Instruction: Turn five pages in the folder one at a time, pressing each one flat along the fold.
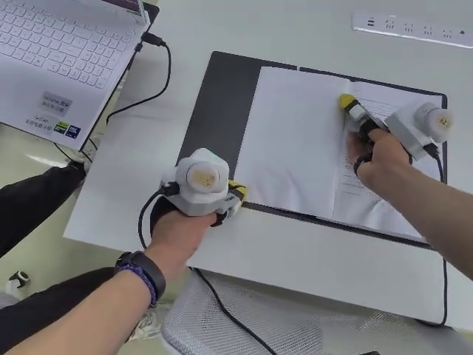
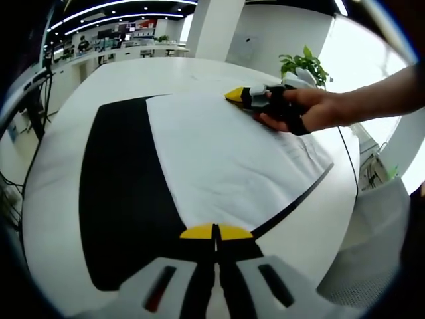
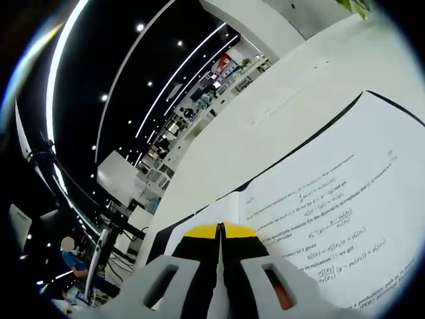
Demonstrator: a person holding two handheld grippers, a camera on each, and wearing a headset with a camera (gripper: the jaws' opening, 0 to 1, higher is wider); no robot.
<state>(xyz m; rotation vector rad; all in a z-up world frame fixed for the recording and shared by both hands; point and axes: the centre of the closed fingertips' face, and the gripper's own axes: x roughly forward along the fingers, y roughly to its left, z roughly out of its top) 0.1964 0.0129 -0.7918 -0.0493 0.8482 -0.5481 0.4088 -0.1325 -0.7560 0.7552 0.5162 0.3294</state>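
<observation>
Now, fingers [image 3: 202,231] closed empty on left gripper [image 1: 238,194] and right gripper [image 1: 345,103], drag the right steadily down the fold of the folder [image 1: 220,111].

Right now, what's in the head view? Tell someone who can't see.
An open black folder lies on a white table, with the right gripper pressing near its fold. The left gripper is at the folder's near edge; a white laptop sits far left.

Office: laptop [image 1: 52,66], desk rows [image 2: 113,53].
</observation>
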